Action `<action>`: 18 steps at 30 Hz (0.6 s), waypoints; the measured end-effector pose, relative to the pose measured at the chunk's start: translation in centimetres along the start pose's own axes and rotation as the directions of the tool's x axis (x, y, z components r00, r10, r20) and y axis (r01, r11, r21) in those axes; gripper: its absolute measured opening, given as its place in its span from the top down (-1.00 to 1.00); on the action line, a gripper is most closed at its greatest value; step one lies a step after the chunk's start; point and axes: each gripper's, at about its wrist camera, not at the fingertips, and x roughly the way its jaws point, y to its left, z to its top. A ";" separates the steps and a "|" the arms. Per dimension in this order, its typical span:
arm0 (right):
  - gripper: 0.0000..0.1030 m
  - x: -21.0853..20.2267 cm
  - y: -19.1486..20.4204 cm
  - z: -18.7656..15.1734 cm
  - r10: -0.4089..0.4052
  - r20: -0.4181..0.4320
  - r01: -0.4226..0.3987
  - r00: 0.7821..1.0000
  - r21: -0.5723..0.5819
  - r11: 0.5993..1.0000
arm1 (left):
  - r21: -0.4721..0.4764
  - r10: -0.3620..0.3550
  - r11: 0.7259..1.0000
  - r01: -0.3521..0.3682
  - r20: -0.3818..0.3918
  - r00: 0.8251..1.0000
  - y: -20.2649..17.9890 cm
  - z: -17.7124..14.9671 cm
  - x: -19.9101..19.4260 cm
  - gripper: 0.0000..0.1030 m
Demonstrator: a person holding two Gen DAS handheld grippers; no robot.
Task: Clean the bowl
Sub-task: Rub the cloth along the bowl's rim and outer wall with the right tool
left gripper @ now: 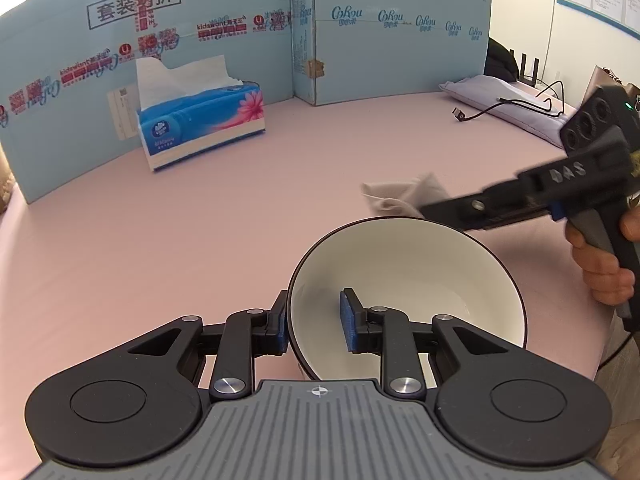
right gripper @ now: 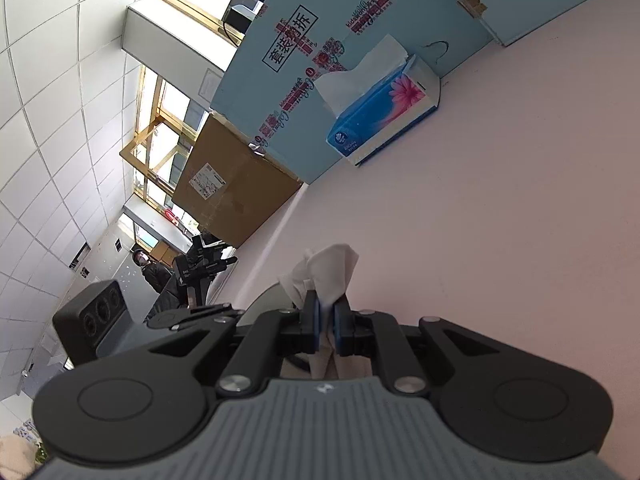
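Note:
A white bowl [left gripper: 420,280] with a dark outside is tilted on the pink table [left gripper: 180,248], its opening turned toward the left wrist camera. My left gripper [left gripper: 314,324] is shut on the bowl's near-left wall, one blue pad outside and the other inside. My right gripper [left gripper: 426,210], held by a hand [left gripper: 600,276], reaches in from the right just above the bowl's far rim. It is shut on a crumpled white tissue [left gripper: 400,196] that sticks out past its tips. In the right wrist view the tissue [right gripper: 328,268] stands pinched between the blue pads of the right gripper [right gripper: 326,316].
A blue tissue box [left gripper: 200,128] with a sheet sticking up stands at the back left, before a light blue cardboard partition [left gripper: 400,60]. A black cable [left gripper: 500,108] and a folded pale cloth [left gripper: 492,92] lie at the back right. A person [right gripper: 150,268] stands far off.

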 end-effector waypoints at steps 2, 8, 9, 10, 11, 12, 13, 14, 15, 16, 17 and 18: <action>0.78 0.7 0.0 0.3 0.002 -0.003 -0.002 1.000 0.004 1.000 | -0.004 -0.001 1.000 0.001 0.001 1.000 0.0 0.0 0.0 0.32; 0.78 0.6 0.2 0.3 -0.002 0.021 0.002 1.000 -0.011 1.000 | -0.040 0.010 0.999 -0.009 0.020 1.000 0.2 0.0 -0.5 0.22; 0.78 0.4 0.2 0.3 -0.003 0.026 0.003 1.000 -0.016 1.000 | -0.053 0.016 0.998 -0.014 0.028 0.999 0.3 0.0 -0.7 0.22; 0.78 0.0 0.4 0.2 -0.007 0.036 0.008 0.999 -0.028 1.000 | -0.066 0.021 0.998 -0.019 0.036 0.999 0.4 -0.1 -1.0 0.21; 0.78 -0.3 0.5 0.2 -0.012 0.043 0.014 0.999 -0.037 0.999 | -0.081 0.028 0.996 -0.024 0.042 0.999 0.6 -0.1 -1.3 0.20; 0.78 -0.5 0.6 0.1 -0.015 0.048 0.017 0.999 -0.042 0.999 | -0.096 0.034 0.995 -0.030 0.048 0.998 0.7 -0.2 -1.7 0.19; 0.78 -0.7 0.6 0.1 -0.017 0.052 0.020 0.998 -0.046 0.999 | -0.117 0.039 0.993 -0.033 0.054 0.998 0.8 -0.4 -2.1 0.18; 0.78 -0.8 0.7 -0.1 -0.022 0.056 0.025 0.998 -0.052 0.998 | -0.139 0.043 0.990 -0.035 0.059 0.997 0.8 -0.7 -2.5 0.14; 0.78 -0.9 0.8 -0.2 -0.027 0.058 0.030 0.998 -0.056 0.998 | -0.156 0.045 0.987 -0.035 0.061 0.997 0.9 -0.9 -2.8 0.12; 0.78 -0.9 0.8 -0.3 -0.031 0.060 0.035 0.998 -0.060 0.998 | -0.175 0.047 0.984 -0.037 0.057 0.997 0.9 -1.3 -3.1 0.12; 0.78 -1.1 0.9 -0.5 -0.033 0.062 0.037 0.998 -0.063 0.997 | -0.188 0.051 0.981 -0.040 0.052 0.997 0.8 -1.6 -3.3 0.11; 0.78 -1.2 0.9 -0.6 -0.033 0.063 0.037 0.997 -0.065 0.997 | -0.198 0.054 0.979 -0.043 0.046 0.997 0.6 -1.9 -3.4 0.11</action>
